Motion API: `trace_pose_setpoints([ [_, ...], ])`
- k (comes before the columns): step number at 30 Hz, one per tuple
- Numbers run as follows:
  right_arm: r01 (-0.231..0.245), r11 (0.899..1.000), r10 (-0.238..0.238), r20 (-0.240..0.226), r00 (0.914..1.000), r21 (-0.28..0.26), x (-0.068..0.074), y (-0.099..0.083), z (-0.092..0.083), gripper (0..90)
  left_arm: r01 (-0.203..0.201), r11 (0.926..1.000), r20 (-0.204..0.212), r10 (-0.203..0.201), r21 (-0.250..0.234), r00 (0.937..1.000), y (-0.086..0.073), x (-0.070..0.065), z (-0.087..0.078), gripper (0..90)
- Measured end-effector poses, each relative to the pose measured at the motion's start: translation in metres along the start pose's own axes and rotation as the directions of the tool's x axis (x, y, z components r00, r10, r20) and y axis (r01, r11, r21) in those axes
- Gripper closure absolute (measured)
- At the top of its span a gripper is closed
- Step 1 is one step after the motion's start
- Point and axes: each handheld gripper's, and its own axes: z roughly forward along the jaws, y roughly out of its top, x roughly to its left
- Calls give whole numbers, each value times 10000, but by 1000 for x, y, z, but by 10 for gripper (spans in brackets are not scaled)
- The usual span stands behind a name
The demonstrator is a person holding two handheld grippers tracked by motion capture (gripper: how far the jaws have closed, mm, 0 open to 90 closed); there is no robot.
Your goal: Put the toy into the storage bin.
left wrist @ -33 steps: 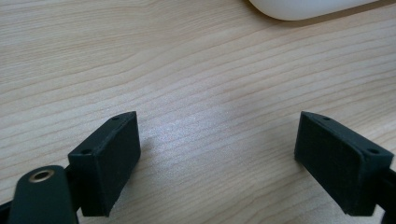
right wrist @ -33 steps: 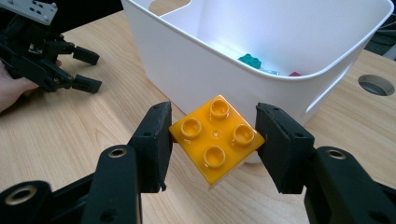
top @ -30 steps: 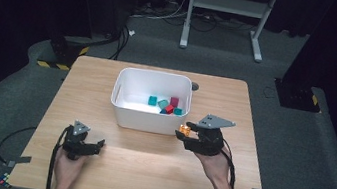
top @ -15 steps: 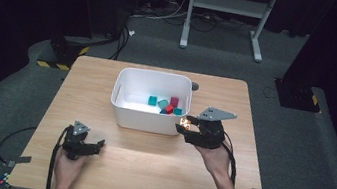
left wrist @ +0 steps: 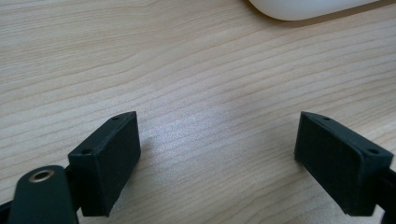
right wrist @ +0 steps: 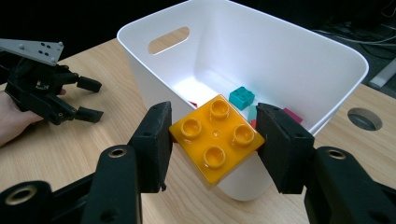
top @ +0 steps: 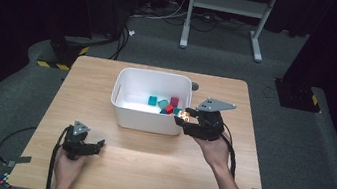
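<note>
My right gripper (right wrist: 214, 140) is shut on a yellow four-stud brick (right wrist: 215, 136), studs up, held just over the near right rim of the white bin (right wrist: 299, 56). From above, that right gripper (top: 184, 117) with its yellow brick (top: 185, 113) hangs at the bin's (top: 125, 113) right front corner. Inside the bin lie teal bricks (top: 156, 102), a red one (top: 169, 108) and a dark pink one (top: 174, 101). My left gripper (top: 96, 146) rests open on the table near the front left, nothing between its jaws; its fingers (left wrist: 108, 158) stand wide over bare wood.
The wooden table (top: 145, 172) has free room in front of the bin and to both sides. A round hole (right wrist: 365, 118) in the tabletop lies beside the bin. Cables (top: 52, 168) trail off the table's front. A metal stand (top: 225, 4) is on the floor behind.
My right gripper has risen and moved toward the bin's rim with the yellow brick in it. The left gripper has stayed put.
</note>
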Motion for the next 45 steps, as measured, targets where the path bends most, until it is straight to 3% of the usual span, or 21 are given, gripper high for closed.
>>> trace_pose_setpoints([
  [22, 61, 10000, -61, 97, 9999, 71, -15, 36, 19, 474, 3, 10000, 3, -3, -3, 10000, 0, 0, 0, 145],
  [45, -174, 9998, 175, -21, 9998, 127, -25, 56, 47, 475, 2, 10000, 5, -2, 1, 10000, 0, 0, 0, 145],
])
